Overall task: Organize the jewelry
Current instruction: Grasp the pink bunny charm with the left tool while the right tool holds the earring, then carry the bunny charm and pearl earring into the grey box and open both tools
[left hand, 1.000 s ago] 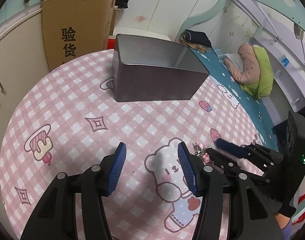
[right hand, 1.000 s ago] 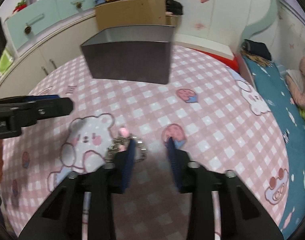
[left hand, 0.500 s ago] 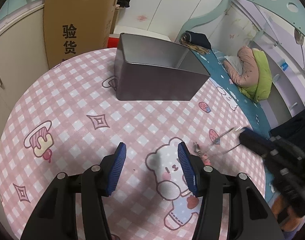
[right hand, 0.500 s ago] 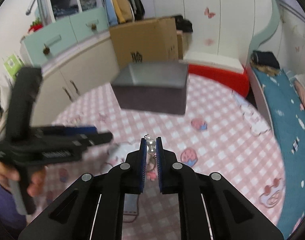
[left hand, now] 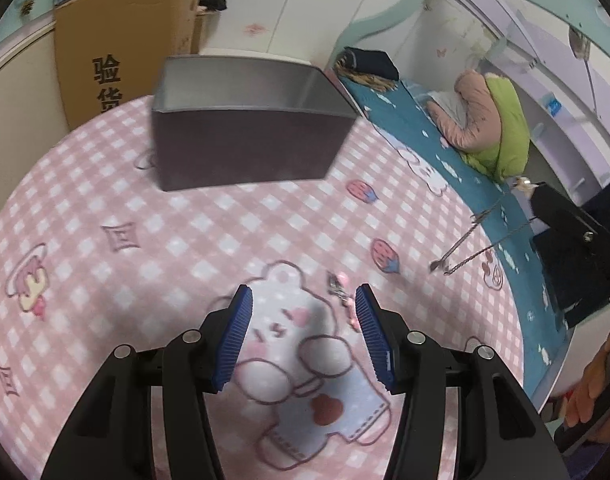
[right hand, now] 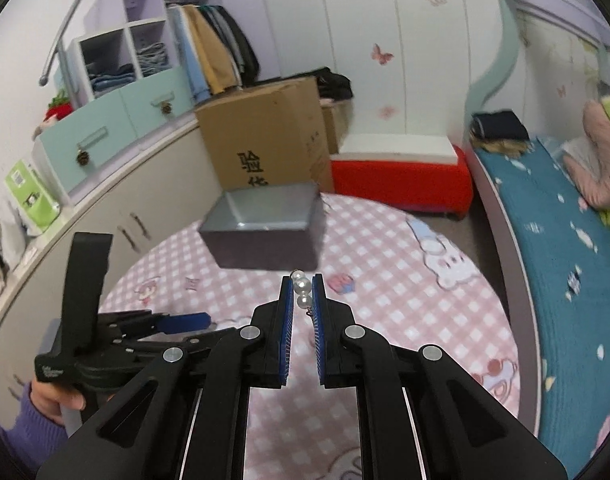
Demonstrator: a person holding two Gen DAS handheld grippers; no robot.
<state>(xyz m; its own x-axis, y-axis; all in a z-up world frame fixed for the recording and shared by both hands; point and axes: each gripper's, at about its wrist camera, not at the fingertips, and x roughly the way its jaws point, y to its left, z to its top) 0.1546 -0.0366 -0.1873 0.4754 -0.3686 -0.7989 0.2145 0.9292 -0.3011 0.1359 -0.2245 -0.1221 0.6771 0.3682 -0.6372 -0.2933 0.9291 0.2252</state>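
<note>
Clamped between the right gripper's (right hand: pixel 303 294) pads was a pearl-and-chain necklace (right hand: pixel 303 289), lifted clear of the pink checked table (left hand: pixel 185 220); its chain hung below, in the left view swinging beside the table's edge. A second earlier that gripper stood open over the necklace, which lay heaped on the cloth, so the pickup looked done and the grey box (right hand: pixel 261 224) beyond seemed the likely destination. The left gripper (left hand: pixel 301 330) hovered half open and empty, as before, with a small pink-and-silver trinket (left hand: pixel 339 286) left just ahead of its right finger.
</note>
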